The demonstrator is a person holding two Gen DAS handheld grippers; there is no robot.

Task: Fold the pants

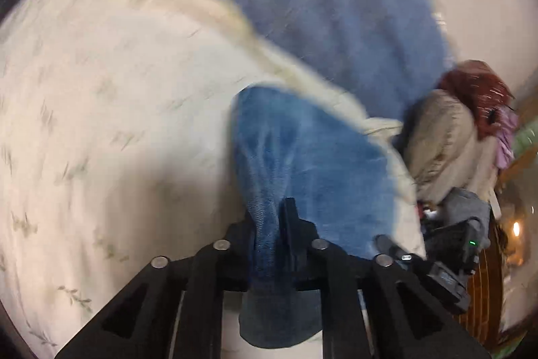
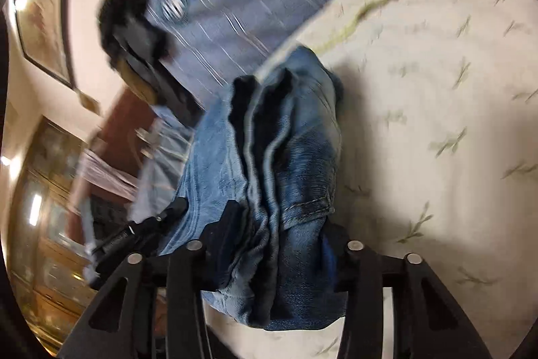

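Gripping bunched blue denim pants [image 1: 302, 164]: left gripper [image 1: 269, 224] and right gripper [image 2: 279, 224] both clamped on fabric, over cream leaf-print bedspread [image 1: 101, 123].

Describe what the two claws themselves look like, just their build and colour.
Both are matte black plastic. The left claw sits on four angled bars with triangular cut-outs, each bar capped by a round silver pin, with narrow flat black fingers. The right claw has the same four-bar linkage, silver pins and black fingers. No cables or markings show on either, and no sleeve is visible.
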